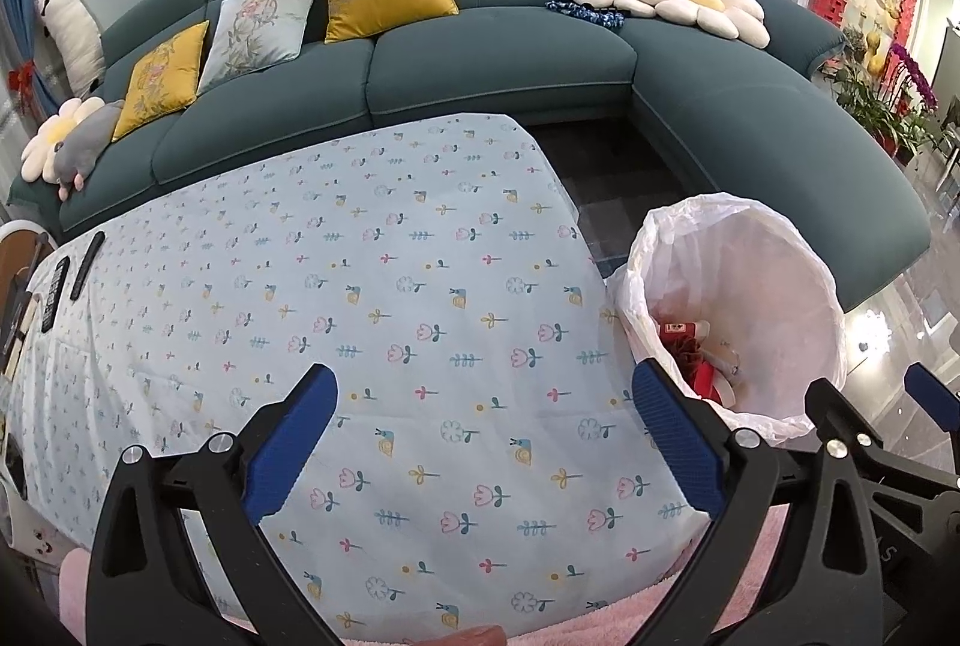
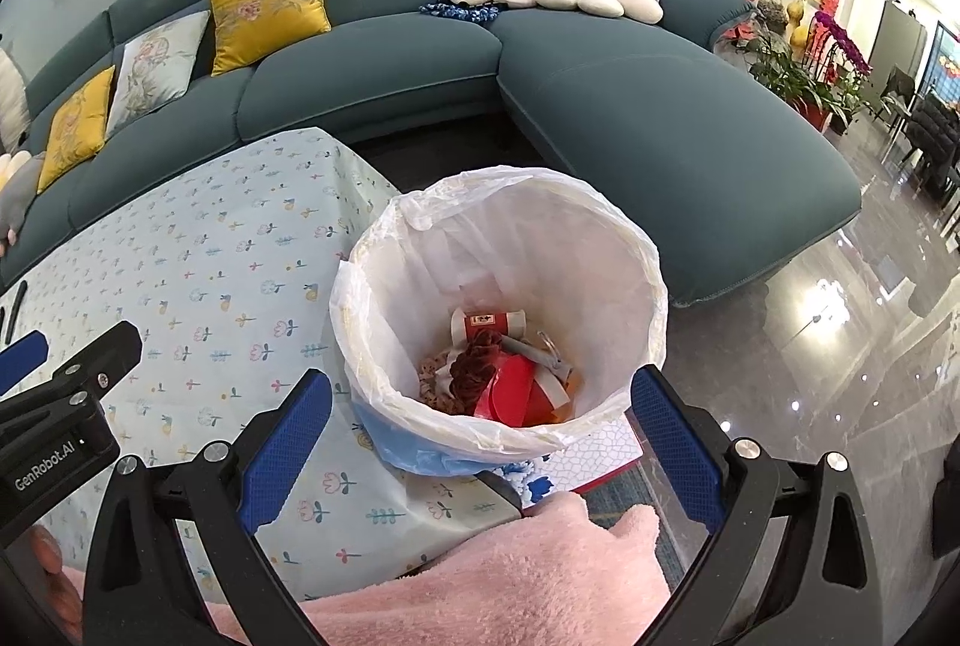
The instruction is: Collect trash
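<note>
Both tools are hanging empty with their jaws spread wide: the left gripper is hovering over the near part of the tabletop, which is wearing a flowered cloth, and the right gripper is hovering just above the trash bin, which is standing on the floor just beside the tabletop's right edge. The trash is lying at the bottom of the bin's white liner: red wrappers, crumpled paper, a small red-and-white carton and some crumbly bits. All of it is looking light, soft and crushable, so a pinch on a folded edge or a crumpled ridge should be holding well, while the glossy red film may be slipping between the pads. The liner itself is thin and limp, best taken at its rolled rim. The right wrist view is looking straight down into the bin and showing the whole heap; the left wrist view is catching only a sliver of it. The left wrist view alone is showing two dark remotes lying at the tabletop's far left edge, and no loose trash on the cloth.
</note>
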`<act>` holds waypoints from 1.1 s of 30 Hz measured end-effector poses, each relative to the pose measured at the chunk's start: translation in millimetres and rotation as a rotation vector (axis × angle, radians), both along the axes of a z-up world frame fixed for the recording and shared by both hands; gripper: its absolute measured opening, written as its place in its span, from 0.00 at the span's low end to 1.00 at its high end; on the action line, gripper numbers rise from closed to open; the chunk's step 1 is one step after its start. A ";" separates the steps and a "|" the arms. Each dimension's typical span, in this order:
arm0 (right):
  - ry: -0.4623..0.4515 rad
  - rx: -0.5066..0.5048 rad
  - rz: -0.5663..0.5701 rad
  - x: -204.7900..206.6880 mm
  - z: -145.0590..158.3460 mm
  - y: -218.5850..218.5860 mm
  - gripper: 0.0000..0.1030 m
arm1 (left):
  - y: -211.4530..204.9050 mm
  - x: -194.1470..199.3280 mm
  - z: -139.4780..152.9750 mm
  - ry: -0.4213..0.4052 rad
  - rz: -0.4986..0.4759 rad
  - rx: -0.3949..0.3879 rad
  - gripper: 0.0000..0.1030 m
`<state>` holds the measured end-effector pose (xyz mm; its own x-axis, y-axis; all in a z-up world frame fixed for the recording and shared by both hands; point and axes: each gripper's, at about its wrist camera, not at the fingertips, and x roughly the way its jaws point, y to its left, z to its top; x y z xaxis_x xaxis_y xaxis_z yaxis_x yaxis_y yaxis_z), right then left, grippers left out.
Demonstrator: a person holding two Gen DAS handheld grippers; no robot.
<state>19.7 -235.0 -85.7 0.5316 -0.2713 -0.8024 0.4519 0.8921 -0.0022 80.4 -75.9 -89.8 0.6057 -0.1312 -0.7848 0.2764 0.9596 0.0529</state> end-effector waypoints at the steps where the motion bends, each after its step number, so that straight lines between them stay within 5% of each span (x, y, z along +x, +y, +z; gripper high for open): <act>1: 0.001 0.001 0.000 0.4 -1.3 -0.2 0.93 | 0.1 0.0 -0.4 0.001 0.001 0.000 0.92; 33: 0.015 0.017 -0.012 -2.4 -10.3 -3.1 0.93 | -1.7 -0.1 -4.3 0.012 -0.010 0.011 0.92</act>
<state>17.2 -238.1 -96.0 0.5158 -0.2640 -0.8150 0.4629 0.8864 0.0058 80.3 -77.6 -94.2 0.5950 -0.1283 -0.7934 0.2864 0.9562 0.0601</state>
